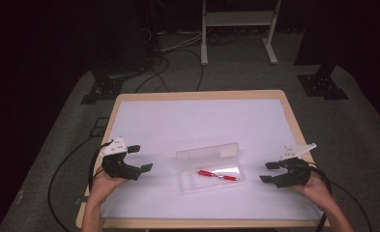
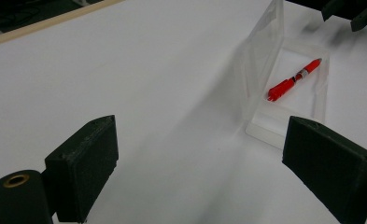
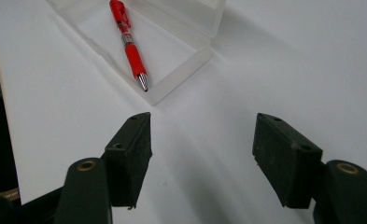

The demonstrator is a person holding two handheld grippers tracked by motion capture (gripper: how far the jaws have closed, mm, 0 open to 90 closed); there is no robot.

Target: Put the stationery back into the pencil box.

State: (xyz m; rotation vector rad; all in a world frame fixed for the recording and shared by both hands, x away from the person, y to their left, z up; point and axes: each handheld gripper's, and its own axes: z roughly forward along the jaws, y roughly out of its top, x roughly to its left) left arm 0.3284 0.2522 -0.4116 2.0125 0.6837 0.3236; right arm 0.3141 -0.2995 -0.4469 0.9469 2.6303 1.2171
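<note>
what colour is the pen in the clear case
Red, with a silver tip and a silver band mid-barrel. The pen shows best in the right gripper view.

White table [image 1: 197, 116], clear case [image 1: 209, 166] (lid open) on it

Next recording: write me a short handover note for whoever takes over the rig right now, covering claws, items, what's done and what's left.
Left claw: open, holds nothing, near the table's left side.
Right claw: open, holds nothing, near the right side.
Clear plastic case: between the claws on the white table, lid raised open at the far edge.
Red pen: lying flat inside the case tray.
Done: the pen is in the case.
Left, most likely: shut the lid; neither claw touches the case.
</note>
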